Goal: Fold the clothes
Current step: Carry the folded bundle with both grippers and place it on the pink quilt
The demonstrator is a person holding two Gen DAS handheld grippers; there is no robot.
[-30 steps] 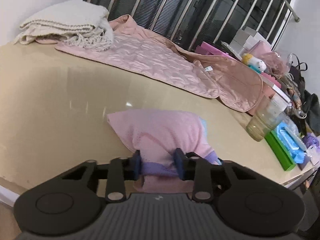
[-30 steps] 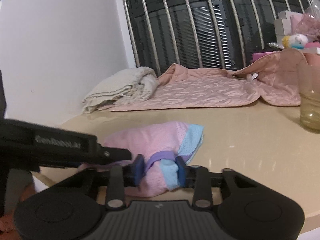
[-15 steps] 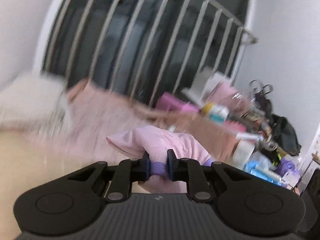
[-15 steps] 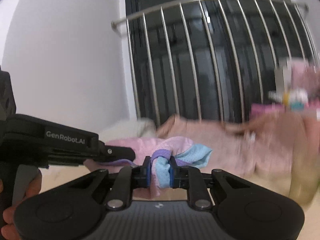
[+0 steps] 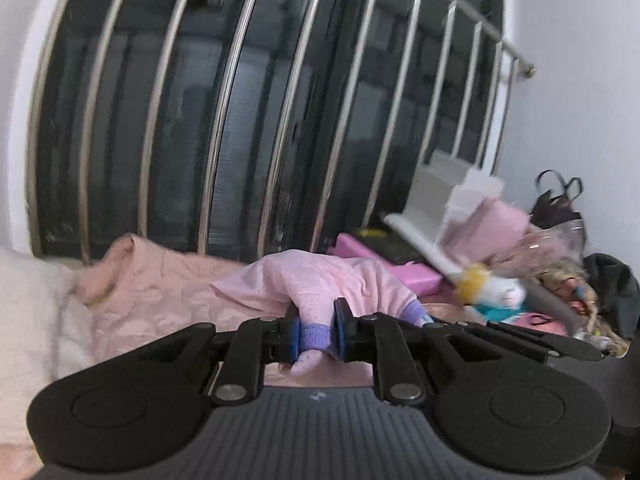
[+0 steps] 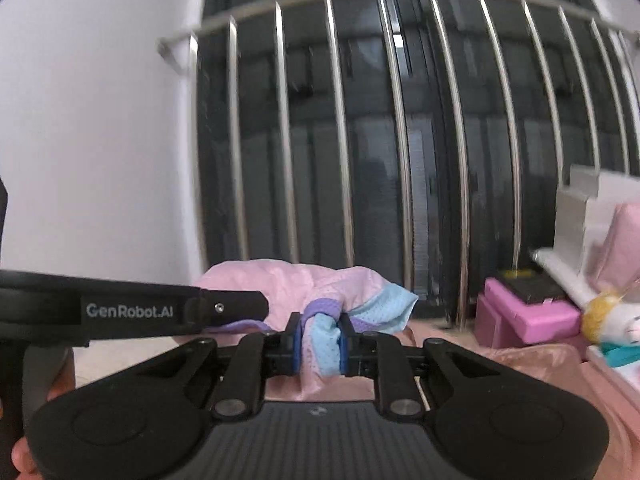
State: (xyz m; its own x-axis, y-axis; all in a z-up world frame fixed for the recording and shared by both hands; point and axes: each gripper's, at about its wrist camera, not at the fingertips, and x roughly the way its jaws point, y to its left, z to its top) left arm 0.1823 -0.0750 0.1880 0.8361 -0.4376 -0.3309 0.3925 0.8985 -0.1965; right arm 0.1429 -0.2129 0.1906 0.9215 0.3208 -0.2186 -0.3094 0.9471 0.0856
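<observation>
A small folded garment (image 5: 320, 280), pink mesh with purple trim and a light blue panel, hangs in the air between both grippers. My left gripper (image 5: 315, 334) is shut on its purple-trimmed pink edge. My right gripper (image 6: 320, 340) is shut on its blue and purple end (image 6: 326, 338). The left gripper's black body (image 6: 132, 312) crosses the left of the right wrist view. The table top is mostly out of sight below.
A pink quilted garment (image 5: 168, 292) lies spread behind, with a cream folded blanket (image 5: 28, 312) at the left. Barred window (image 6: 400, 140) fills the background. Pink boxes (image 6: 524, 312), a plush toy (image 5: 492, 292) and bags (image 5: 560, 208) crowd the right.
Both grippers closed on the folded garment and lifted it off the table. The views now tilt up toward the window.
</observation>
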